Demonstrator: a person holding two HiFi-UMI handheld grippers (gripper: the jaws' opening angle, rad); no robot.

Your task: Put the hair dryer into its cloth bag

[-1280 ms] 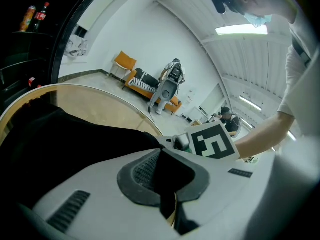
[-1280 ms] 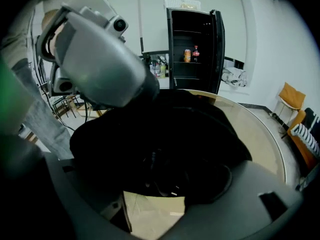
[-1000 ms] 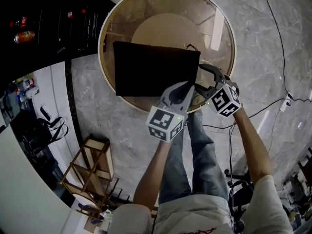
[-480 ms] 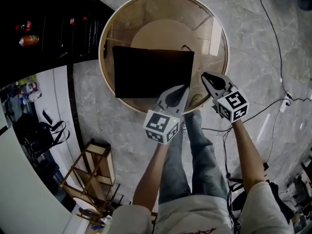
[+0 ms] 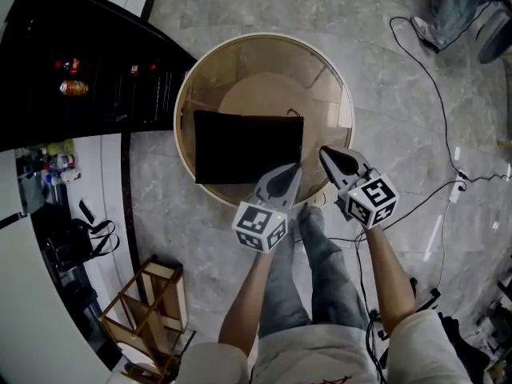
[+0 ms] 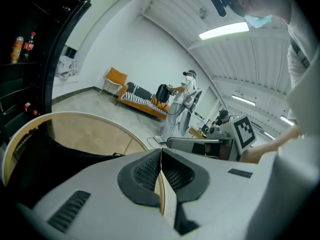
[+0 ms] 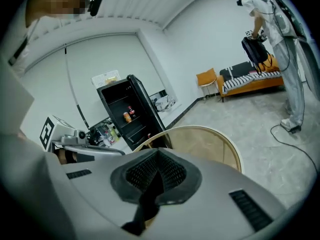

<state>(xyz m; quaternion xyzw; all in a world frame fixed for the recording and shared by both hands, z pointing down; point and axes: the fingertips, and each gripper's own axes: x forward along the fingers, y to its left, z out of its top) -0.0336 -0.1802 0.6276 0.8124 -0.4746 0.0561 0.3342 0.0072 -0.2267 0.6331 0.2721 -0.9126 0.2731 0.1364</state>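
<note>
Head view puts both grippers close in front of the person, held up over the near edge of the round table (image 5: 264, 82). The left gripper (image 5: 290, 174) has its jaws pressed fully together with nothing between them. Its own view shows the two dark pads (image 6: 145, 171) meeting along one seam, with only tabletop beyond. The right gripper (image 5: 326, 154) is likewise closed tight and empty, its gripping faces flat against each other in the right gripper view.

Just past them lies the cloth bag (image 5: 248, 146), a black rectangle flat on the table, its long axis running left to right across the person. It sits ahead and to the left of both tips. The left gripper is the nearer one, its tip over the bag's near right corner. The right gripper hangs just beside the bag's right short edge, clear of it. A thin cord (image 5: 293, 113) shows at the far right corner, so that end is probably the mouth.

The hair dryer shows in no view, and I cannot tell whether it is inside the bag. Farther off, left of the table, stands a black cabinet (image 5: 88, 78).
</note>
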